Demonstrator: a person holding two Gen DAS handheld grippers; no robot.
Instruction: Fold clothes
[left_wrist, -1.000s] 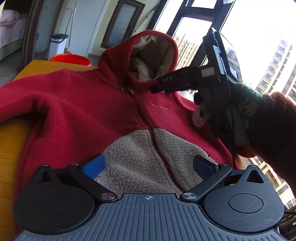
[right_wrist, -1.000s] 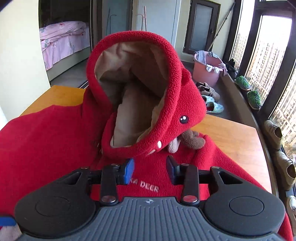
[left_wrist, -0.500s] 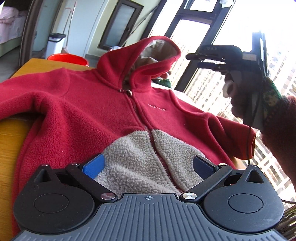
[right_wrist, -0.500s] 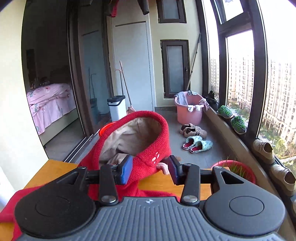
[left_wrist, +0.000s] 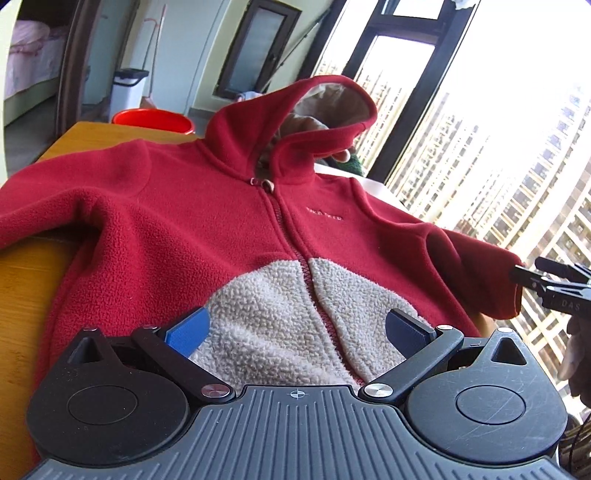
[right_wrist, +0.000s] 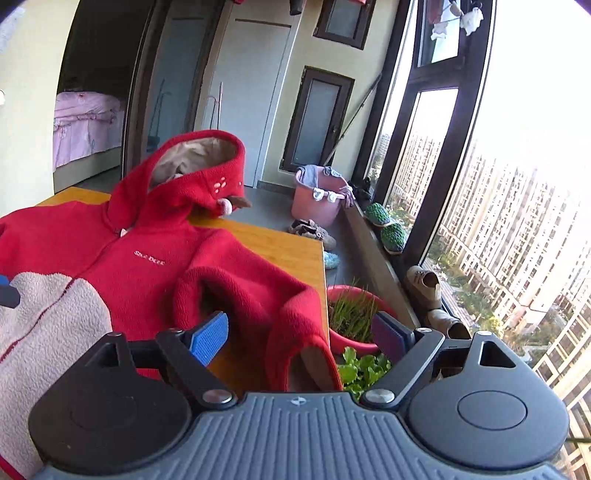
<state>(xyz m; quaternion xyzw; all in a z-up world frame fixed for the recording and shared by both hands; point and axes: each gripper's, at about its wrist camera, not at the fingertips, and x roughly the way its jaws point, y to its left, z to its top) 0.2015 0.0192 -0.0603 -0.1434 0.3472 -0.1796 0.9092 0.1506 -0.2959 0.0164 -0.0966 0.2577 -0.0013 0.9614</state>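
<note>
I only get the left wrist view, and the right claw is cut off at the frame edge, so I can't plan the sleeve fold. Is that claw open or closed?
Observer: Open. The right wrist view shows the right claw with its pads wide apart, gripping nothing.
Operator: Where is the cuff relative to it?
Observer: The cuff shows between the two pads, at the right edge of the table; neither pad is closed on it.
Operator: Anything past that edge?
Observer: Yes, a red pot with grass in it stands just beyond the edge, lower than the tabletop.
</note>
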